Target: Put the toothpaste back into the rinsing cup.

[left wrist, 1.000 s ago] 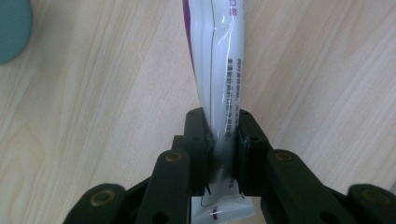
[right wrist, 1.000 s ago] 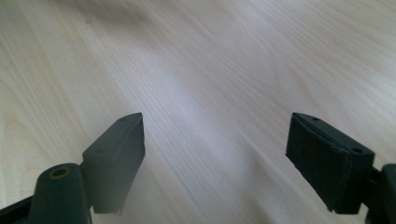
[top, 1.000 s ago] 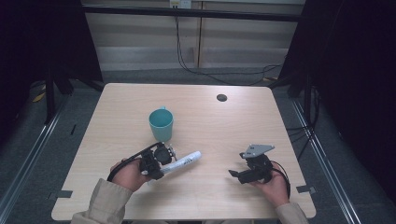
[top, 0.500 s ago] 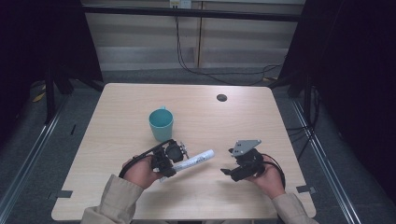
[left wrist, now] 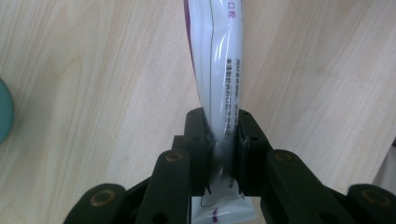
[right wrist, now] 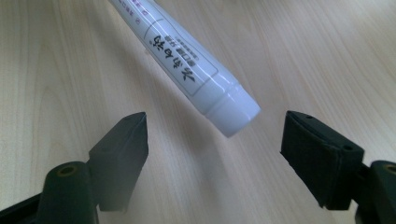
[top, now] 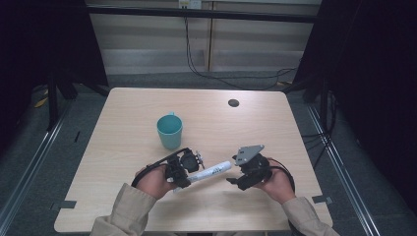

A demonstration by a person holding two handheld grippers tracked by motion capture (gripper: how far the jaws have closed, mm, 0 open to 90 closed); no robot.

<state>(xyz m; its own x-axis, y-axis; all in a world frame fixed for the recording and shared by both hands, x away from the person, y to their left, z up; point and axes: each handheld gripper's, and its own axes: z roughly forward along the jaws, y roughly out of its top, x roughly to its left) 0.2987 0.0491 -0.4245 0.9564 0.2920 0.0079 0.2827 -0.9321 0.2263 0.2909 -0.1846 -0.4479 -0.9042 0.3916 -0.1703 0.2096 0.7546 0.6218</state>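
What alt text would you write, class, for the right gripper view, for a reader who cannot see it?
A white tube with printed lettering hangs cap-end first above a pale wooden table, its cap ahead of the right gripper, whose two black fingers stand wide apart, not touching it.

bare desk (top: 123,142) lies open left, right and far of the hands. the teal cup (top: 169,131) stands just beyond the left hand-held gripper (top: 189,169), blocking a forward pass there; a small dark disc (top: 233,103) sits farther off.
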